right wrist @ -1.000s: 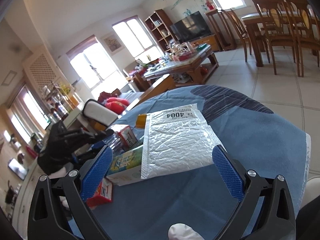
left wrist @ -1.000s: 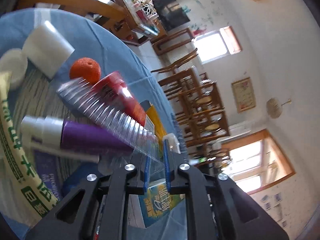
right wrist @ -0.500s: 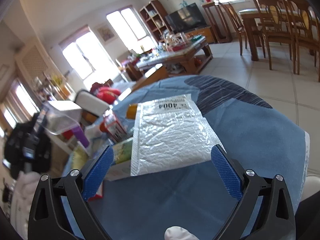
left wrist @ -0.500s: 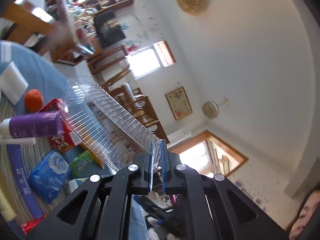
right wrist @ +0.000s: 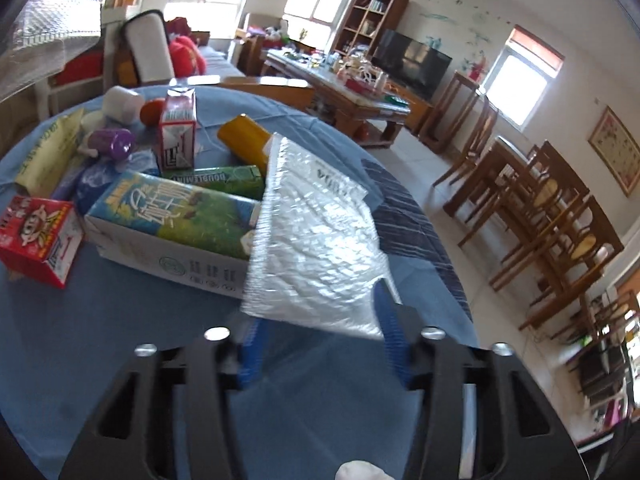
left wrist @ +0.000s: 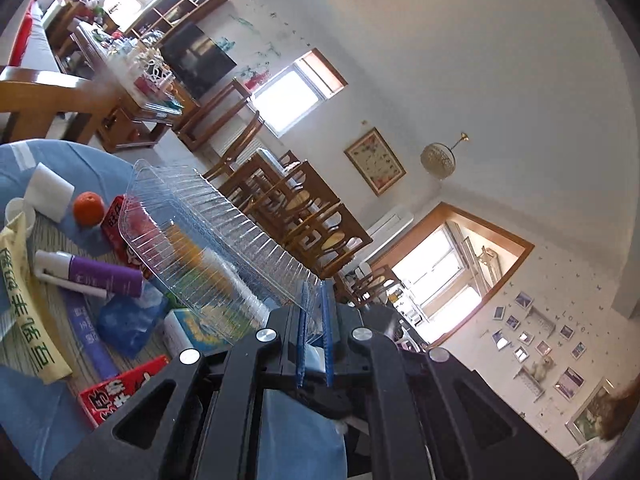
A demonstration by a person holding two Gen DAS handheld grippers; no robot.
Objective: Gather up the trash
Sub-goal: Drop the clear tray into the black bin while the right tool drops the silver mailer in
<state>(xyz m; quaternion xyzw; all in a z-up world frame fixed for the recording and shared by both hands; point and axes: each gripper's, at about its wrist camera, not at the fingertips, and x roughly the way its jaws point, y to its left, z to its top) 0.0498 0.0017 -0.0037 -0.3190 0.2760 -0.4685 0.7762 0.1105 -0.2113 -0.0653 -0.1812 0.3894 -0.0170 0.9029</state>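
My left gripper (left wrist: 313, 292) is shut on the rim of a clear ribbed plastic container (left wrist: 208, 240), holding it tilted above the round table's blue cloth (left wrist: 36, 420). The same container shows at the upper left of the right wrist view (right wrist: 44, 36). My right gripper (right wrist: 320, 332) points down at the near edge of a silver bubble mailer (right wrist: 316, 248), which leans on a green-and-blue milk carton (right wrist: 172, 216). Its jaws are closing with the mailer's edge between them. I cannot see the pads pressing on it.
On the table lie a red snack box (right wrist: 36, 236), a green gum box (right wrist: 216, 178), an orange bottle (right wrist: 244, 138), a purple tube (left wrist: 104, 278), an orange (left wrist: 88, 208), a white block (left wrist: 50, 192) and a yellow bag (left wrist: 24, 300). Wooden chairs (right wrist: 540, 220) stand to the right.
The left gripper has lifted the clear container up off the pile. The right gripper has rolled, moved in on the mailer's near edge, and its jaws have narrowed a lot.
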